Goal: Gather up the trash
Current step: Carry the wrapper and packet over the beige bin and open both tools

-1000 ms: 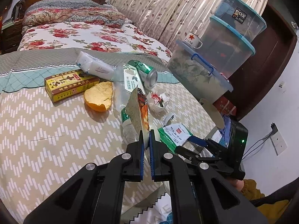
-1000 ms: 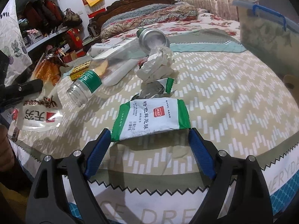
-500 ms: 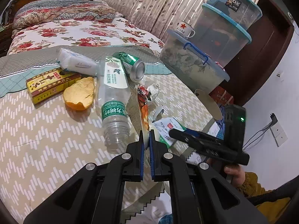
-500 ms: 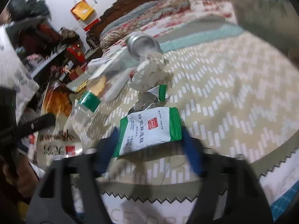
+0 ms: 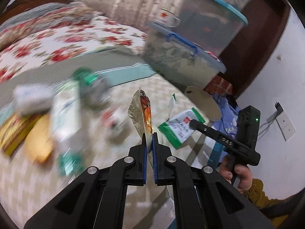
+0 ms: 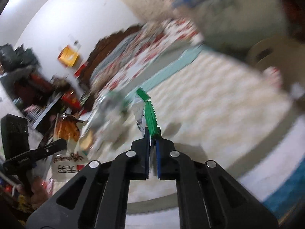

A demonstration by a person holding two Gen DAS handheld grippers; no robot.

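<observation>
My left gripper (image 5: 149, 135) is shut on an orange and silver snack bag (image 5: 144, 112), held edge-on above the bed; the bag also shows in the right wrist view (image 6: 68, 129). My right gripper (image 6: 152, 133) is shut on a green and white wrapper (image 6: 149, 112), which shows in the left wrist view (image 5: 179, 127) lifted at the bed's corner. A plastic bottle (image 5: 65, 114), a green can (image 5: 89, 84), an orange-yellow piece (image 5: 39, 141) and a yellow box (image 5: 11, 133) lie blurred on the bed to the left.
Stacked clear storage boxes (image 5: 190, 57) with a mug (image 5: 167, 17) on top stand beyond the bed's right side. A round beige board (image 5: 205, 103) leans by them. A shelf with clutter (image 6: 38, 87) is at the far left in the right wrist view.
My right gripper has shut on the green and white wrapper and lifted it, tilting sharply. The left gripper swung with the snack bag still in it; both views are blurred.
</observation>
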